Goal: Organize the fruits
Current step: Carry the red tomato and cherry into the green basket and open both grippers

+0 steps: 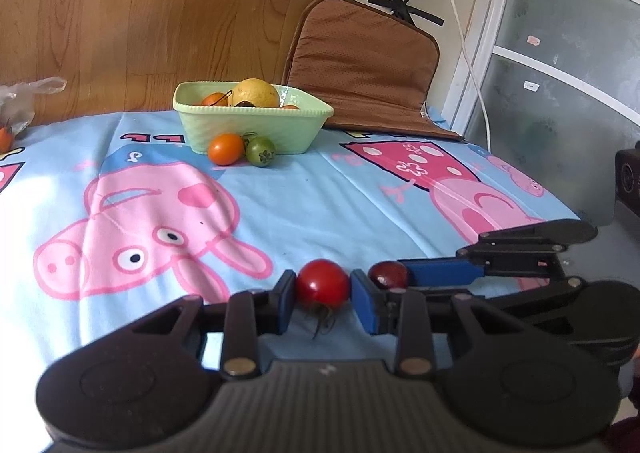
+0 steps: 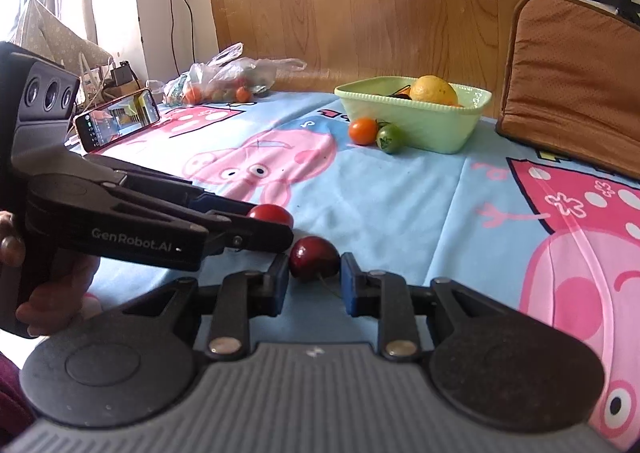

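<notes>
1. Left wrist view: left claw (image 1: 323,287) is closed to the width of a red tomato (image 1: 322,283), a pad touching each side. The tomato sits low on the cloth (image 1: 320,193), stem toward the camera. Gripped across its middle, probably so it won't roll out.
2. Just right of it, the right claw's blue finger (image 1: 440,271) reaches in beside a dark cherry (image 1: 387,273). The two fruits lie near each other, which is why both claws crowd one spot.
3. Far side: green basket (image 1: 256,125) with a yellow fruit (image 1: 256,93) and orange ones inside. An orange tomato (image 1: 226,149) and a green tomato (image 1: 260,151) rest against its front wall, still outside.
4. Right wrist view: right claw (image 2: 315,273) brackets the cherry (image 2: 314,257), partly open; the left pad touches, the right pad is very close, contact unclear. Its stalk trails toward the camera.
5. The left claw (image 2: 276,231) enters from the left and covers most of the red tomato (image 2: 271,213).
6. Bag (image 2: 228,81) of more fruit and a phone (image 2: 118,119) sit at the far left.
7. Judgement: both fruits are probably bound for the basket, well apart across the cloth.
</notes>
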`<state>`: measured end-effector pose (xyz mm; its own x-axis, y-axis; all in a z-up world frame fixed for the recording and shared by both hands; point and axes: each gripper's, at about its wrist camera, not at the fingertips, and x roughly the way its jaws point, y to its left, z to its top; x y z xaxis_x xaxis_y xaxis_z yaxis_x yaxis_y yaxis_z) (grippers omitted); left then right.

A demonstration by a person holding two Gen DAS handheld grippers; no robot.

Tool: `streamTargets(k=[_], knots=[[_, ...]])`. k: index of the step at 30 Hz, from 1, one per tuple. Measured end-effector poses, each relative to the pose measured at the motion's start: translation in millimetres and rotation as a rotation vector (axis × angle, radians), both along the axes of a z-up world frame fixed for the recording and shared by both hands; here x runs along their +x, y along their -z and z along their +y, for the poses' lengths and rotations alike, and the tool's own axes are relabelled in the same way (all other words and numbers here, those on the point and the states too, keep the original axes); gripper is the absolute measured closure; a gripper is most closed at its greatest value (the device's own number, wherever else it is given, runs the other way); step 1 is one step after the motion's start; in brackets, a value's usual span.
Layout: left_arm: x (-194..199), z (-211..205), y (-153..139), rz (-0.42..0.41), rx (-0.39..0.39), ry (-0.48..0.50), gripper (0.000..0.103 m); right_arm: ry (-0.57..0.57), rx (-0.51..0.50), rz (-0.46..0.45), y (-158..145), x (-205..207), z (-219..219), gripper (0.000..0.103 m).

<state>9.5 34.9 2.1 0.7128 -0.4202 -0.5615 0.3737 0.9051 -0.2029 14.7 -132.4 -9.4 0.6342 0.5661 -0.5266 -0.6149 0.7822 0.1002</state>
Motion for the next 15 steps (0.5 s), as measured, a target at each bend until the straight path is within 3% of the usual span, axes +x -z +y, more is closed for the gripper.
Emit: streamTargets(k=[8, 15], knots=[[30.4, 3.3, -14.6, 0.004, -0.042, 0.002, 0.073, 0.017, 0.041, -0.049, -16.8, 19.0, -6.7, 0.073], [115.6, -1.7, -53.8, -0.083, -0.04, -0.058, 0.073, 0.136, 0.1, -0.195, -48.2, 85.5, -12.3, 0.073]])
